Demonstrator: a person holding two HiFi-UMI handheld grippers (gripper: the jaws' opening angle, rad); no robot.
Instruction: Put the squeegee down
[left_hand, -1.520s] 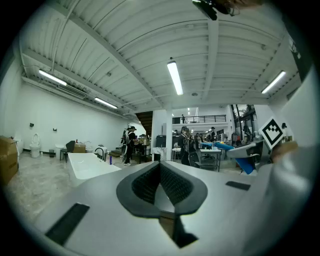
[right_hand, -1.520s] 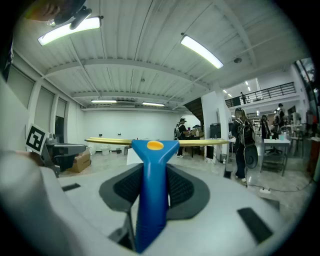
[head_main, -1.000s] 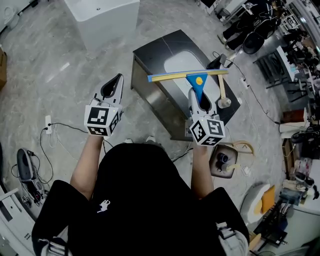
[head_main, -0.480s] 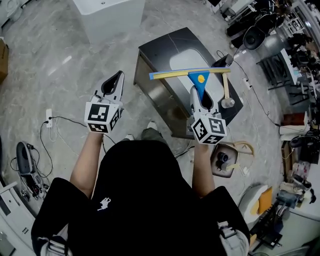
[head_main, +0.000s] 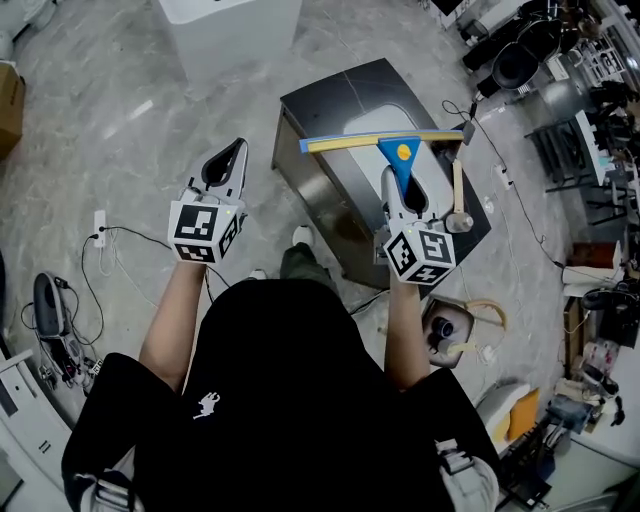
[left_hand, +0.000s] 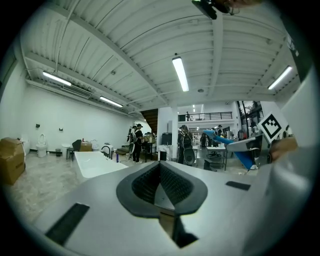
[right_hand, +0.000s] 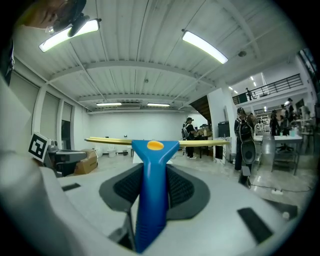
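The squeegee (head_main: 398, 160) has a blue handle and a long yellow-and-blue blade. My right gripper (head_main: 399, 183) is shut on the handle, and the blade lies crosswise beyond the jaws (right_hand: 155, 142). It hangs over a dark-topped stand (head_main: 330, 100) with a white basin (head_main: 375, 122) set into it. Off to the left, over the floor, my left gripper (head_main: 238, 150) is shut with nothing in it; its pads meet at the tip (left_hand: 160, 167). In the left gripper view the squeegee (left_hand: 231, 142) shows at the far right.
A wooden-handled mallet (head_main: 457, 205) lies on the stand's right edge. A white tub (head_main: 230, 30) stands at the back. A power strip (head_main: 98, 230) with cables lies on the floor at left. Cluttered equipment fills the right side. People stand far off (left_hand: 136, 142).
Both grippers have moved forward a little. The squeegee now hangs further over the stand's basin. The grip on the handle is unchanged.
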